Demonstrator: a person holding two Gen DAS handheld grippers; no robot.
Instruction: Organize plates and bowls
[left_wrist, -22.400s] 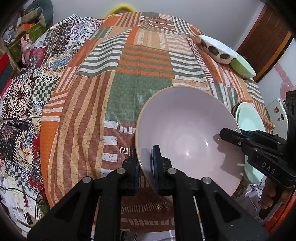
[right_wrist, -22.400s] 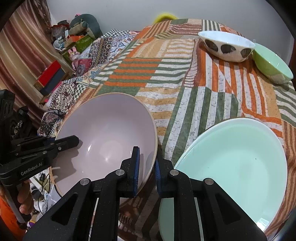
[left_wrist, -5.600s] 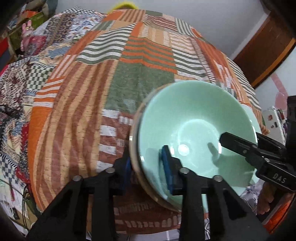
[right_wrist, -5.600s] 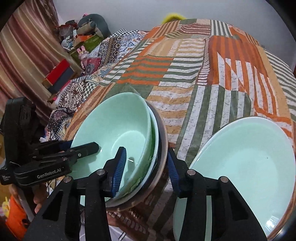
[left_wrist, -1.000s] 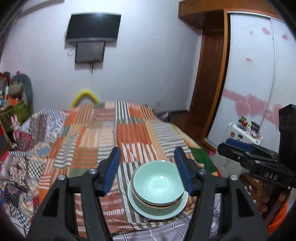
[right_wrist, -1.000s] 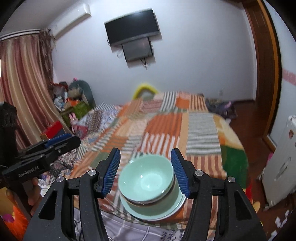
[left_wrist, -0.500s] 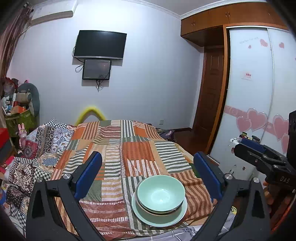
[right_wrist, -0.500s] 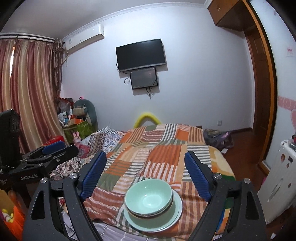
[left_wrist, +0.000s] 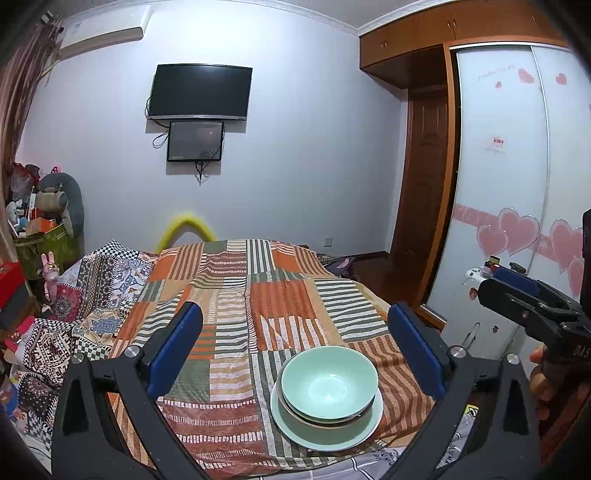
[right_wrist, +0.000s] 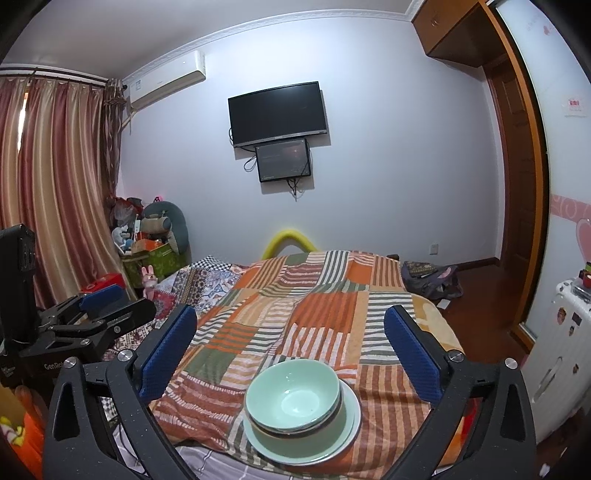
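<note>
left gripper (left_wrist: 295, 343) spread wide, empty, pulled back further | right gripper (right_wrist: 291, 341) likewise | bowl stack (left_wrist: 328, 382) sits on green plate (left_wrist: 295, 426), unmoved

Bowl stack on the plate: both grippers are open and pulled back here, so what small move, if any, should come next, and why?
Probably none beyond lowering both tools. The green bowl sits nested in the stack on the plate, on the patchwork blanket. The left gripper and right gripper are open, holding nothing, and no other dishes show.
</note>
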